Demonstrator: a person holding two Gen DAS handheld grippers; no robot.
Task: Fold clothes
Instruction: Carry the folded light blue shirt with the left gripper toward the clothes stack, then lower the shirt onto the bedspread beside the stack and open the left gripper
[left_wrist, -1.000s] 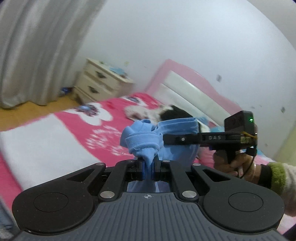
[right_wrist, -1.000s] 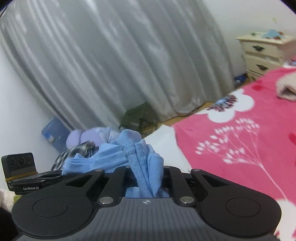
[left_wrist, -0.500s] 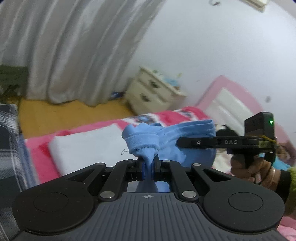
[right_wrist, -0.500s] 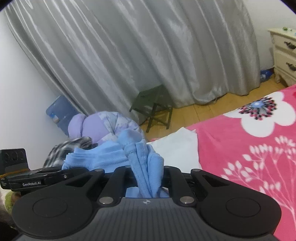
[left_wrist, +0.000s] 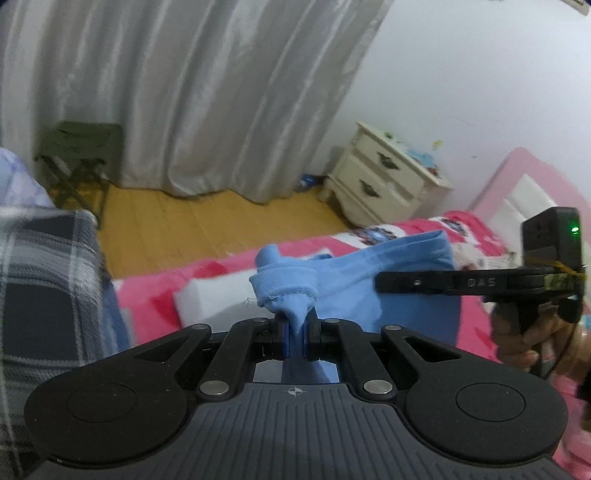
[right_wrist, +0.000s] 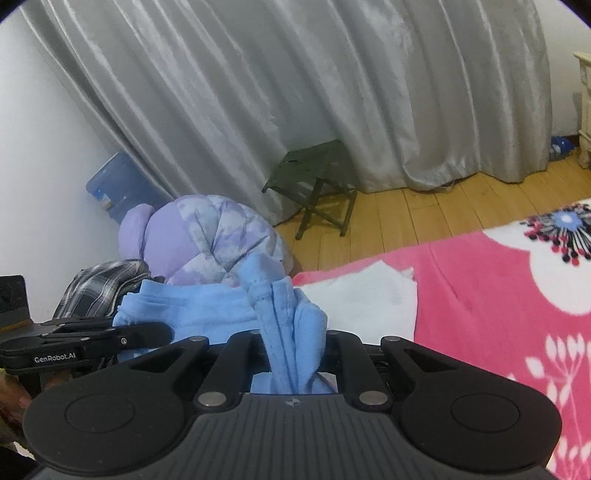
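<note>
2 grippers pinching blue garment (left_wrist: 388, 280), nightstand (left_wrist: 384, 184) left-view only

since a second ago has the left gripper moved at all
Yes. The left gripper, shut on the blue garment, has swung away from the pink headboard toward the grey curtain; the cream nightstand slid from upper left to right of centre.

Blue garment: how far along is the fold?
Done: pickup. The left gripper and right gripper are each shut on a bunched edge of the blue garment, holding it above the pink bedspread. In hand: carrying it, still crumpled. Left: laying it flat and every fold; no crease shows.
</note>
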